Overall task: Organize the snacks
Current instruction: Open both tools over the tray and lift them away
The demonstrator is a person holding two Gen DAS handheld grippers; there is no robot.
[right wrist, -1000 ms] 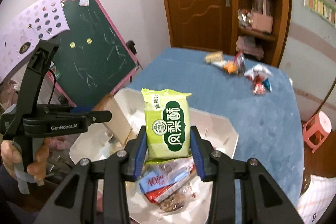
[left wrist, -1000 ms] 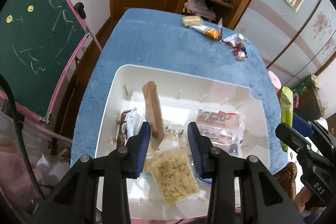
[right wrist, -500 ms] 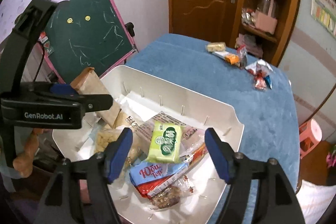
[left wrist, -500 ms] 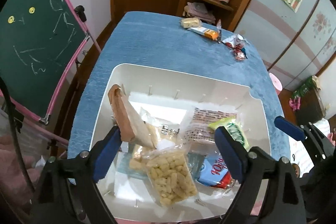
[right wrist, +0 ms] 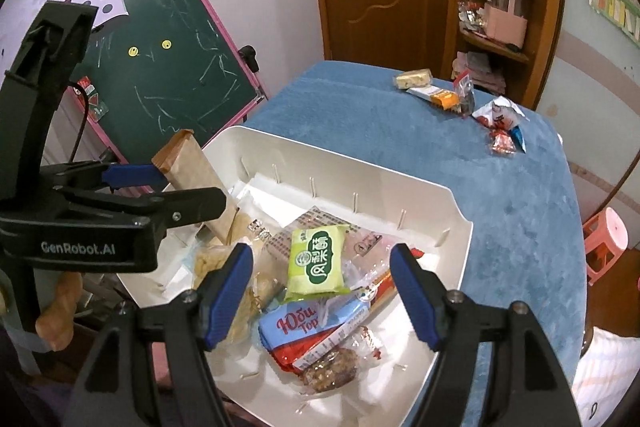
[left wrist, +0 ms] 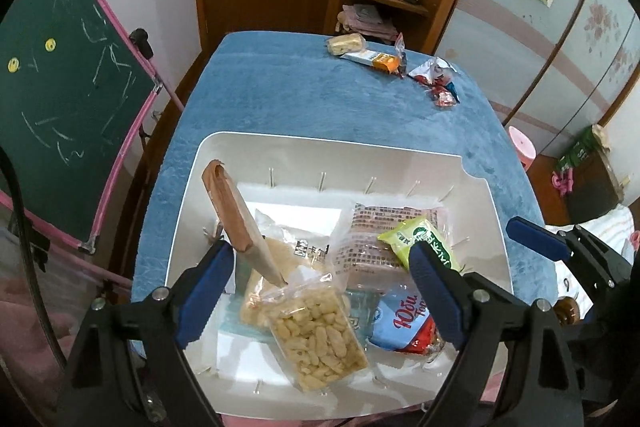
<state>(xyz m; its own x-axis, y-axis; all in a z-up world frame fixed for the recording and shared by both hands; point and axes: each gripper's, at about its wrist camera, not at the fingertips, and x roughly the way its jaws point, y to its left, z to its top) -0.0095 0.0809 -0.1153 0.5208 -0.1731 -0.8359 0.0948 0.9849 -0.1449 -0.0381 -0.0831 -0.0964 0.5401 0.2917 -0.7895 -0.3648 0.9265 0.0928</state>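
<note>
A white bin [left wrist: 192, 211] stands on the blue table and holds several snack packs. My left gripper [left wrist: 320, 267] hangs open above its near left part; a brown paper pack [left wrist: 232, 215] leans upright by the bin's left wall, free of the pads. A clear bag of puffed snacks [left wrist: 316, 339] lies below the gripper. My right gripper [right wrist: 322, 259] is open over the bin's near right. The green packet [right wrist: 318, 259] lies flat on other packs beneath it, untouched. A blue and red packet [right wrist: 308, 327] lies nearer me.
Loose snacks [left wrist: 376, 57] and red-white wrappers [left wrist: 436, 83] lie at the table's far edge. A green chalkboard easel [left wrist: 60, 99] stands left of the table, a pink stool [right wrist: 604, 239] to the right. A door and a wooden shelf are behind.
Both grippers opened. The left let go of the brown pack, which now leans in the bin. The right dropped the green packet onto the packs in the bin.
</note>
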